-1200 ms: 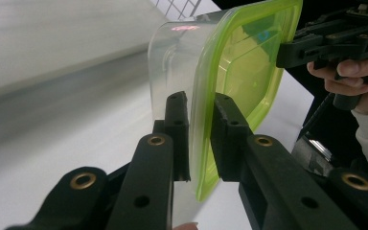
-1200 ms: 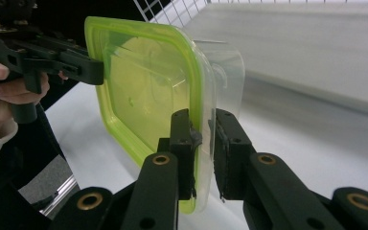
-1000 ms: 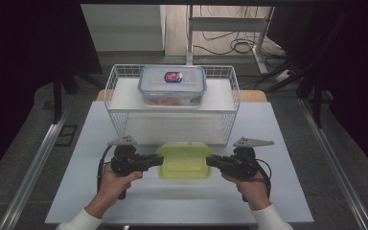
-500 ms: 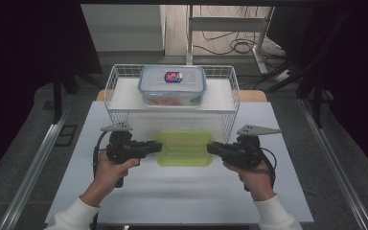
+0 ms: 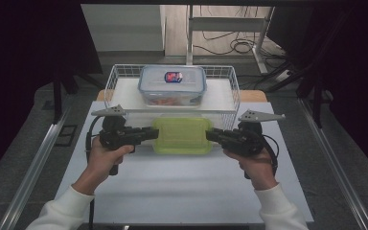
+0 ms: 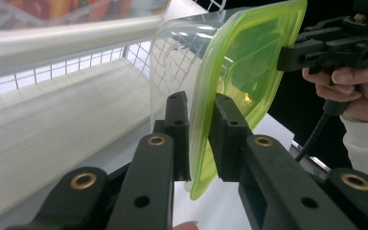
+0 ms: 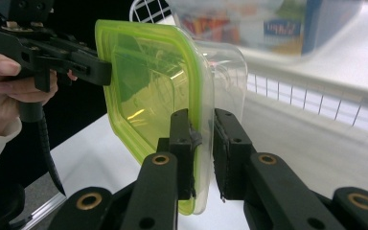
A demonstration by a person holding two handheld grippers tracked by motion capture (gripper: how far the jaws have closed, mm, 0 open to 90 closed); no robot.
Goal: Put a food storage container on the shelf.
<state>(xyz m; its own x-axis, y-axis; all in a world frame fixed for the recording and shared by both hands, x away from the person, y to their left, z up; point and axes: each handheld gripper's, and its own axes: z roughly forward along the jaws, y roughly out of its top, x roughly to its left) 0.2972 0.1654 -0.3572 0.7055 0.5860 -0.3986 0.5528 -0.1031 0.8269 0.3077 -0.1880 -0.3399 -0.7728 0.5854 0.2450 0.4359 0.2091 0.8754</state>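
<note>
- White table [image 5: 182, 187] nearest the camera, dark room with grey floor around it.
- Left gripper [image 5: 149, 133] and right gripper [image 5: 210, 135] each clamped on an end of green-lidded container [image 5: 182, 135], held just in front of wire basket [image 5: 120, 72].
- Blue-lidded container [image 5: 172, 85] inside basket; cables [image 5: 230, 45] on floor beyond.

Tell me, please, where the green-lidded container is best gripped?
At the short ends of the green-lidded container, from either side: its protruding lid rim gives flat jaws purchase. The left gripper and right gripper pinch it there.
</note>
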